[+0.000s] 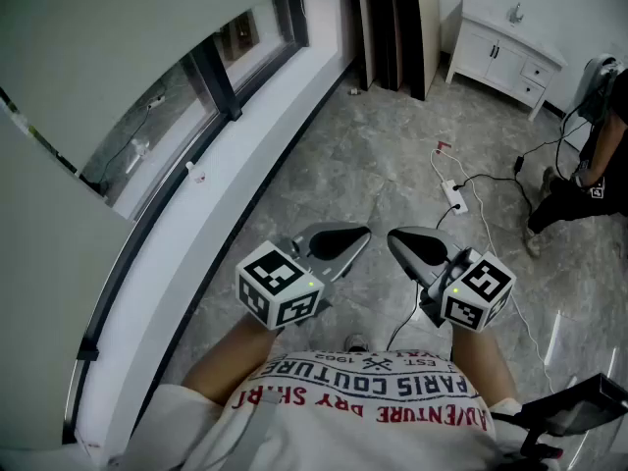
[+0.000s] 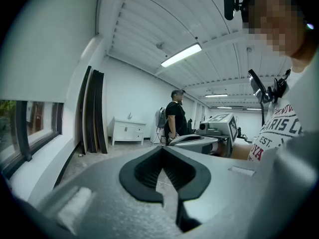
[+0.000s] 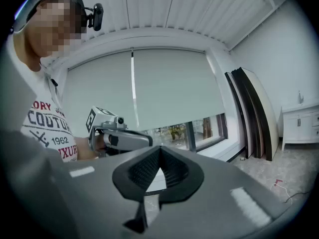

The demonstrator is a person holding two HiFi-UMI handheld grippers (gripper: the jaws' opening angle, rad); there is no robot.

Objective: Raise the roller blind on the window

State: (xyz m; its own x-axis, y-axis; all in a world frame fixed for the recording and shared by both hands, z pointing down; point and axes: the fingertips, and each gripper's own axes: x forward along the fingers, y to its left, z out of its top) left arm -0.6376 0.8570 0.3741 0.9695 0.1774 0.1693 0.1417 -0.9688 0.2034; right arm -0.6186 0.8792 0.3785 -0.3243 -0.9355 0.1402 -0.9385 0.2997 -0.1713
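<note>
The roller blind (image 1: 98, 57) is one broad sheet of pale grey-green fabric. It hangs flat over most of the window (image 1: 211, 77) on the person's left. Its lower edge stops short of the white sill (image 1: 235, 184), so a strip of glass and dark frame shows beneath it. In the right gripper view a single pull cord (image 3: 132, 78) hangs down its face.

The floor (image 1: 373, 155) is grey marbled tile. Dark boards (image 1: 392, 27) lean against the far wall, and one white cabinet (image 1: 505, 57) stands beside them. A second person (image 1: 589, 180) in dark clothes stands at the right edge. One white power strip (image 1: 454, 196) with its cable lies on the floor.

There are two grippers, each with one marker cube. The left gripper (image 1: 358, 238) and the right gripper (image 1: 395, 238) are held low in front of the wearer's printed shirt, on bare forearms. Their tips point forward and angle in toward each other, near but not touching. Both are well apart from the blind. The jaws of each gripper are clenched together with nothing between them.
</note>
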